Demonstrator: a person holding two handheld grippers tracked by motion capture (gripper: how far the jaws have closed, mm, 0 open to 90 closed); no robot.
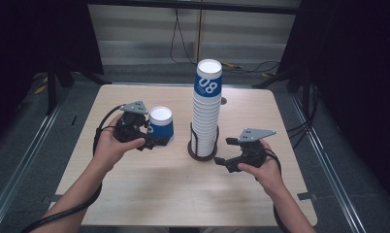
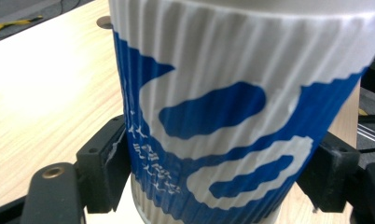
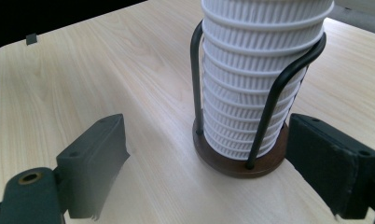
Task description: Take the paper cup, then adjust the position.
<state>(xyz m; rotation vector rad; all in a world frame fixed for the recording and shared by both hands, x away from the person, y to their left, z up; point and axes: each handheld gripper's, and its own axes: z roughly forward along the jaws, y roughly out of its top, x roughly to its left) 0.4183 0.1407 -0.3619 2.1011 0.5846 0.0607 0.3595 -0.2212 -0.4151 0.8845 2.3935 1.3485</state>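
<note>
A blue and white ribbed paper cup (image 1: 161,124) marked "08" sits left of the table's middle, and my left gripper (image 1: 157,141) is shut on its lower half. In the left gripper view both jaws press the cup (image 2: 223,93) from either side, with my left gripper (image 2: 218,172) at its narrow end. A tall stack of the same cups (image 1: 206,109) stands in a black wire holder on a round dark base (image 1: 202,153). My right gripper (image 1: 223,151) is open just right of that base. In the right gripper view the holder (image 3: 269,100) and stack (image 3: 255,60) rise beyond my right gripper (image 3: 213,163).
The light wooden table (image 1: 173,194) has bare room in front and on the left. A small round fitting (image 1: 223,101) sits behind the stack. Metal rails (image 1: 18,165) run along both sides of the floor, and cables (image 1: 241,65) lie behind the table.
</note>
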